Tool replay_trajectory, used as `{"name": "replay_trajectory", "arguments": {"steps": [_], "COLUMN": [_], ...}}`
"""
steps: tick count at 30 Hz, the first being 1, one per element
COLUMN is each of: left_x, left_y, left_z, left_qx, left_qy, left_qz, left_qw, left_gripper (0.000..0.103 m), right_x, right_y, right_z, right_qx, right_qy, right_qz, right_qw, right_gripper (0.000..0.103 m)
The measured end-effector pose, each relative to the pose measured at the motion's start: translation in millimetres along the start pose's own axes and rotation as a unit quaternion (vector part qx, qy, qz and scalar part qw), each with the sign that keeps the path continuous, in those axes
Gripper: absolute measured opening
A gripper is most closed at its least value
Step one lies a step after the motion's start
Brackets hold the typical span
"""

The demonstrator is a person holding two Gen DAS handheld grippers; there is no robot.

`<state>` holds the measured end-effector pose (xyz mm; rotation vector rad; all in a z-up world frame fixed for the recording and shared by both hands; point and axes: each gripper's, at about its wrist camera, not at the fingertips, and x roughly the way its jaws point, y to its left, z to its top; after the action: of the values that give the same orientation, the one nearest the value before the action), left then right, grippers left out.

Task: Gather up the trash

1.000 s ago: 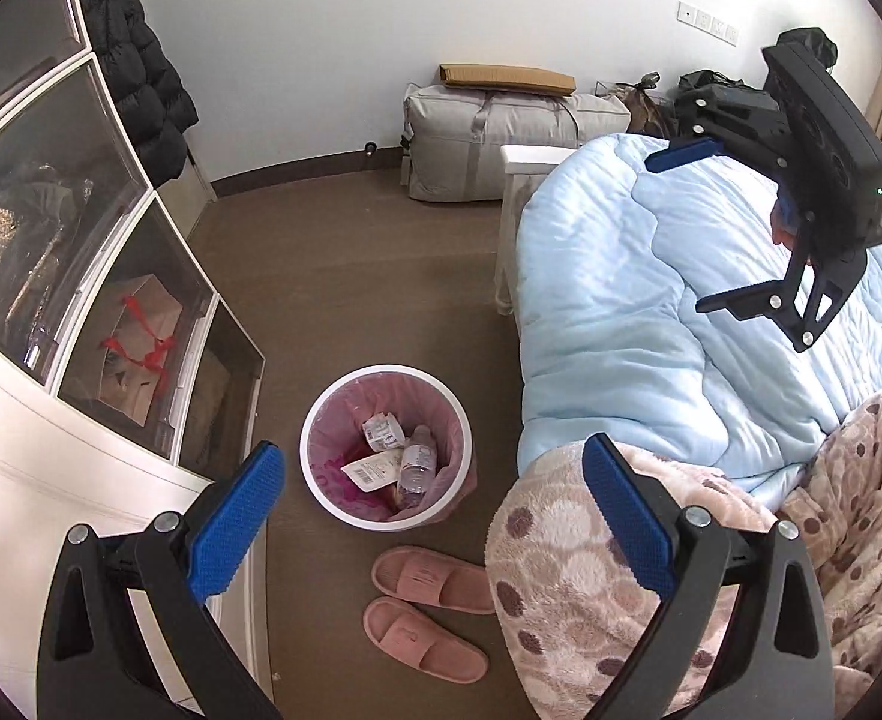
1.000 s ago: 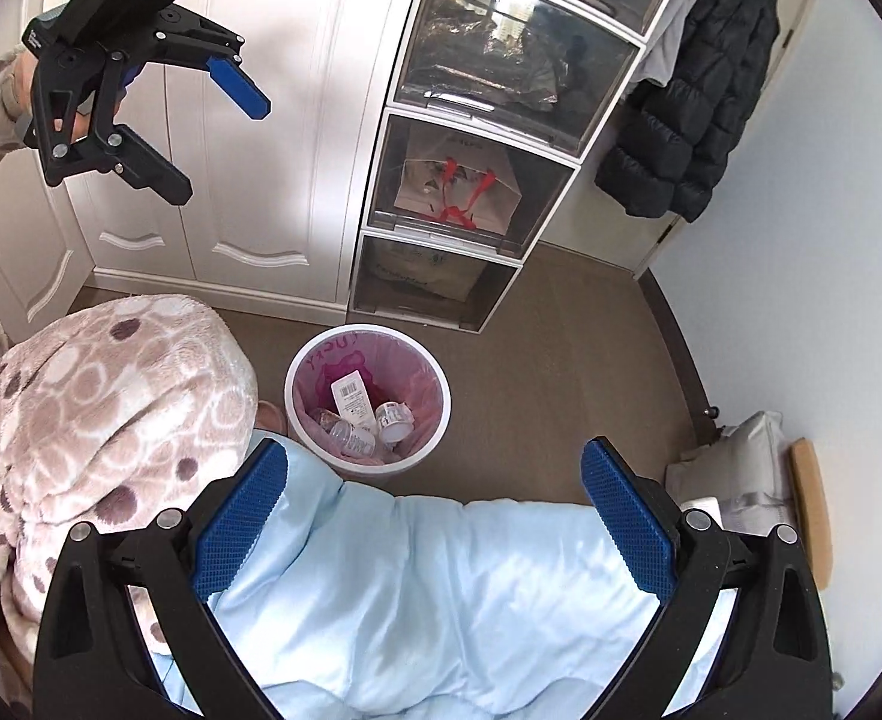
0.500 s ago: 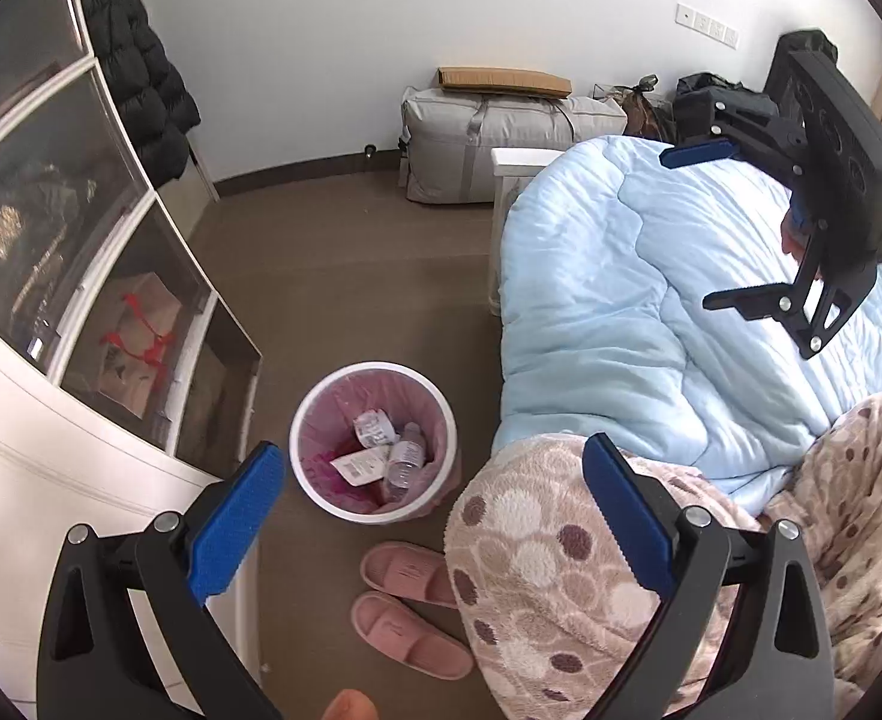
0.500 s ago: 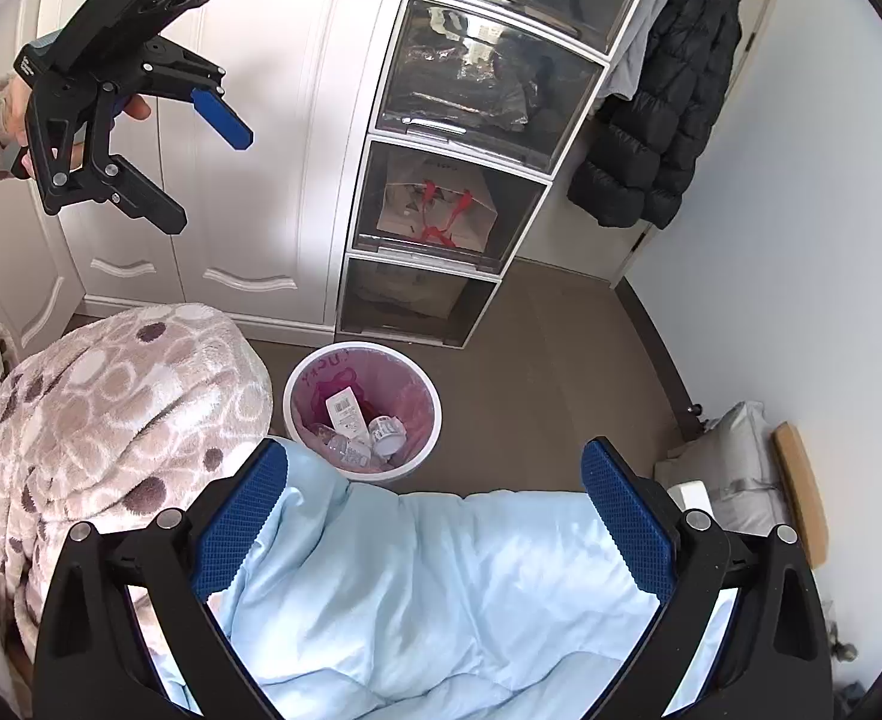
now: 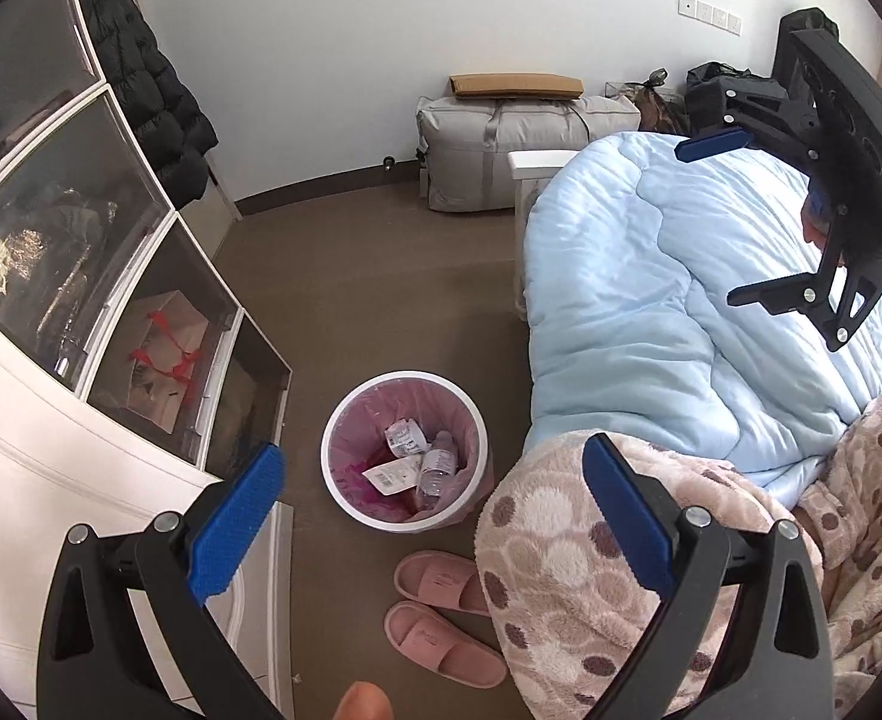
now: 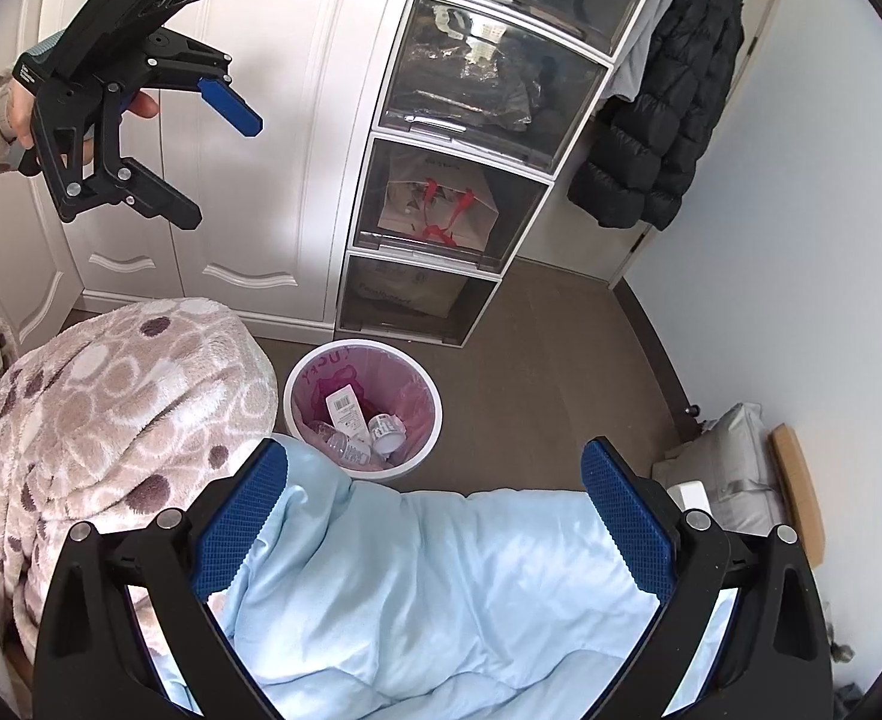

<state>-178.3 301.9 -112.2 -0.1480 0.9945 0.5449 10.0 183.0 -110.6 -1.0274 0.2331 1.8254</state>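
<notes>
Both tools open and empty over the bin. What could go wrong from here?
1. Reaching the left tool into the trash bin could snag the pink liner and pull it off the rim.
2. The plastic bottle lies among loose labelled wrappers; a grab could slip or catch several items.
3. The slippers lie beside the bin, a trip hazard.

Open floor between drawer tower and bed duvet. Bin mouth unobstructed from above; knee in spotted fleece just beside its rim, slippers near its base.
</notes>
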Motion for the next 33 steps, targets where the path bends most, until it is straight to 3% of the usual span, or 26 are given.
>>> {"name": "replay_trajectory", "arguments": {"steps": [33], "left_x": [9], "left_y": [-10], "left_z": [-1], "left_qx": [0.018], "left_qy": [0.002], "left_qz": [-0.013], "left_qw": [0.9998], "left_gripper": [0.098], "right_x": [6], "right_y": [3], "right_z": [0], "right_qx": [-0.001], "right_qy": [0.011], "right_qz": [-0.001], "right_qw": [1.000], "right_gripper": [0.096]}}
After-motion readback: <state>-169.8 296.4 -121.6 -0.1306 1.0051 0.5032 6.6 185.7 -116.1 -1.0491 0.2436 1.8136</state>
